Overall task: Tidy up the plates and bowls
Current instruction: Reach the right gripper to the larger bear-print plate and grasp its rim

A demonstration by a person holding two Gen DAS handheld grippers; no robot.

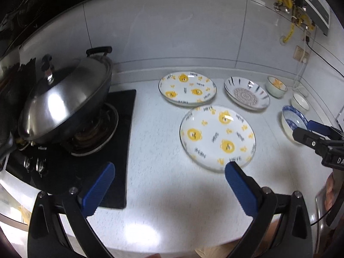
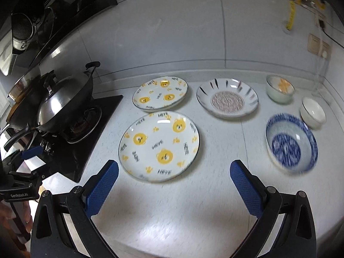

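Both sets of fingers spread wide, left gripper (image 1: 169, 166) and right gripper (image 2: 174, 164) holding nothing. Near bear plate (image 2: 159, 145) flat on counter (image 2: 193, 204), just ahead. Judged glazed, stiff, slippery, breakable; best pinched at raised rim.

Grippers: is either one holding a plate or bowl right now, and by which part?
Nothing is held. The left gripper and right gripper are both open over the counter, short of the near bear plate.
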